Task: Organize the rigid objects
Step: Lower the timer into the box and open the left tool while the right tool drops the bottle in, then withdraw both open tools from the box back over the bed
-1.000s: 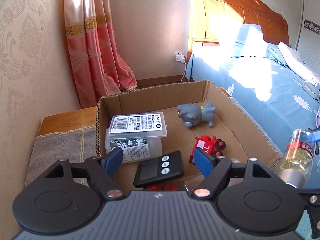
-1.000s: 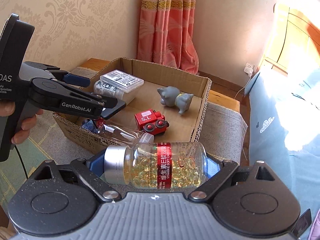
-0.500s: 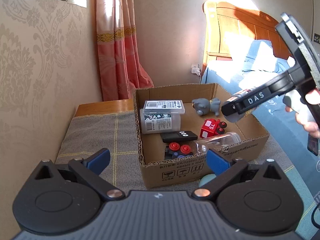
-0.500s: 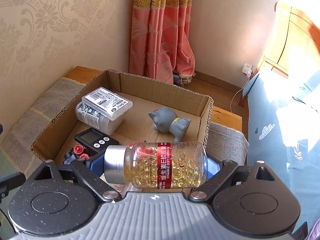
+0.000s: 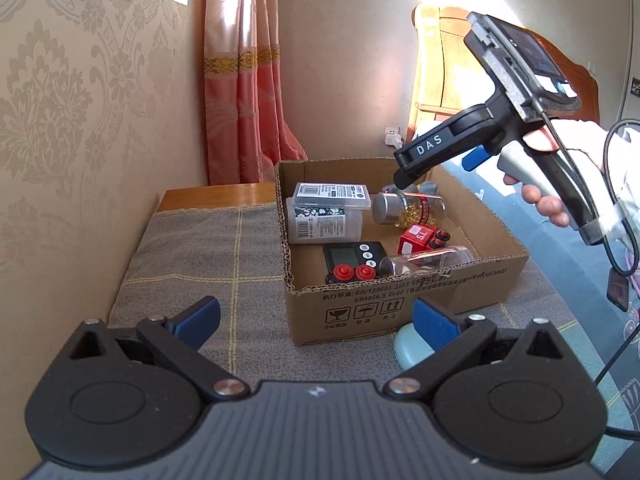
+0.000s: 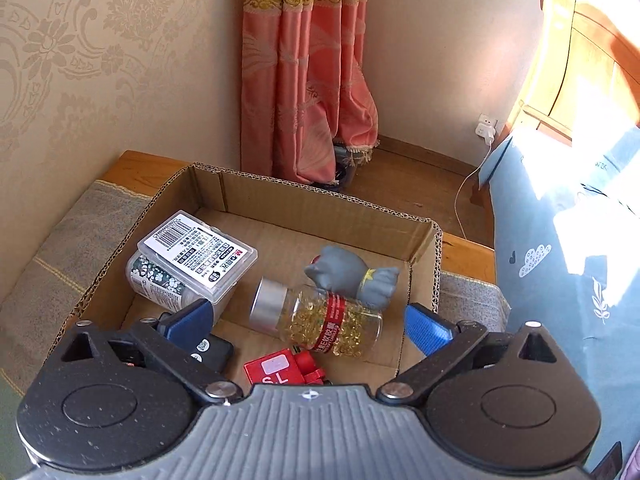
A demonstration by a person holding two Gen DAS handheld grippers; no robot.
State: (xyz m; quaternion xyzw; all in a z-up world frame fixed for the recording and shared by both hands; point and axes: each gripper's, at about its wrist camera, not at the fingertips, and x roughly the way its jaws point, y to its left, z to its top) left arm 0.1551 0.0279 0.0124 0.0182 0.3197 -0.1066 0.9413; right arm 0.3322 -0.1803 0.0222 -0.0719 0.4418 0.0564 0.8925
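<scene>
Where half second ago capsule bottle sat pinched in right gripper (image 6: 306, 326), cardboard box (image 6: 320, 196) now holds it: capsule bottle (image 6: 320, 320) lies on side, seemingly touching grey cat toy (image 6: 352, 276). Right fingers opening, nothing between; left gripper (image 5: 316, 316) spread, empty, back over grey-clothed surface (image 5: 192, 248).

My cardboard box (image 5: 404, 304) sits on the grey blanket (image 5: 208, 264) covering the wooden bench (image 5: 216, 194), a pale blue thing (image 5: 408, 350) beside its near corner.
</scene>
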